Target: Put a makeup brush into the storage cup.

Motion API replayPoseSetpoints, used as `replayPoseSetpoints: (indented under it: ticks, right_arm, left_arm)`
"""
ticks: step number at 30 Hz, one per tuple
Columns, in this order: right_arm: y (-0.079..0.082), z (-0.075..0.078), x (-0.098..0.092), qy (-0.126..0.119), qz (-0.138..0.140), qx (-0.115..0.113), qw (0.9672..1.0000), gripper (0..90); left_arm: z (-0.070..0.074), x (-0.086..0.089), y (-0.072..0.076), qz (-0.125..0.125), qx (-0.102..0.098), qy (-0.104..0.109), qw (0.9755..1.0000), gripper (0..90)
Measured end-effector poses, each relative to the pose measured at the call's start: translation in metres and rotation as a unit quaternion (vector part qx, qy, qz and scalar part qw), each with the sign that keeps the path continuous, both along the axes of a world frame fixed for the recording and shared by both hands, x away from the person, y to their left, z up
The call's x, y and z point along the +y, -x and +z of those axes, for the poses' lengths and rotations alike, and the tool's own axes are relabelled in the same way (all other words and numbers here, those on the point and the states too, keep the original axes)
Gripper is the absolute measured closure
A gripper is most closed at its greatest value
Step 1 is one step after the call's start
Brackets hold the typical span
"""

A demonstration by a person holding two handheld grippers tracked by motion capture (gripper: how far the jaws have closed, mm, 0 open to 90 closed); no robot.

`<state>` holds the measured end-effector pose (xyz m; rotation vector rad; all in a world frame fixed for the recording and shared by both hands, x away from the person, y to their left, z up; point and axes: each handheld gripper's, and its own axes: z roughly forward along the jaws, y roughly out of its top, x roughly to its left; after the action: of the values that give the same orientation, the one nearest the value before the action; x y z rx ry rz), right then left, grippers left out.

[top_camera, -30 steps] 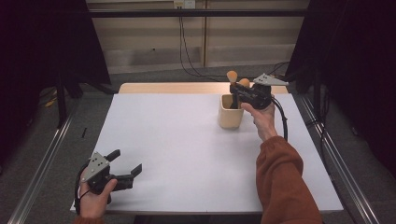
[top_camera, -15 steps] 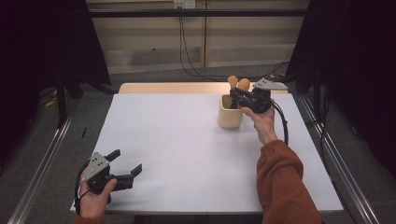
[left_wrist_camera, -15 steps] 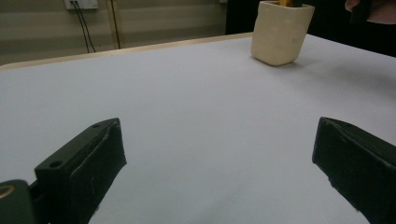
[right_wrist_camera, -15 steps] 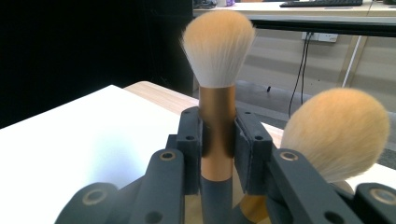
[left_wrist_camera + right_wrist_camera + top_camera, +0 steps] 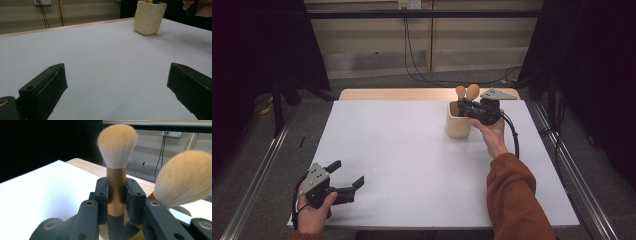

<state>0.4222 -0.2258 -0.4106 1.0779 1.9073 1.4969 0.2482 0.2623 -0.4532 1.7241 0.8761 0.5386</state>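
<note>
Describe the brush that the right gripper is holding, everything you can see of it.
The held brush is a makeup-type brush: a fluffy, rounded head of pale orange bristles on a smooth copper-brown handle. It stands upright, and the right gripper clamps the handle just below the head. In the high view it sits over the beige cup, beside a second brush.

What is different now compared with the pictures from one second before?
The right gripper, shut on a makeup brush, shifted slightly nearer over the beige cup, so the brush stands beside the second brush. The left gripper stayed open at the table's near left corner; the cup did not move.
</note>
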Motion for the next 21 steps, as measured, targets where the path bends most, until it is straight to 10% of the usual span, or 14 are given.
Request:
replayPoseSetpoints:
  ticks: [21]
  right_arm:
    - [0.0035, -0.0039, 0.0022, -0.001, 0.004, 0.016, 0.9999, 62.2]
  left_arm:
    - [-0.0002, -0.0005, -0.0007, 0.001, 0.001, -0.002, 1.0000, 2.4]
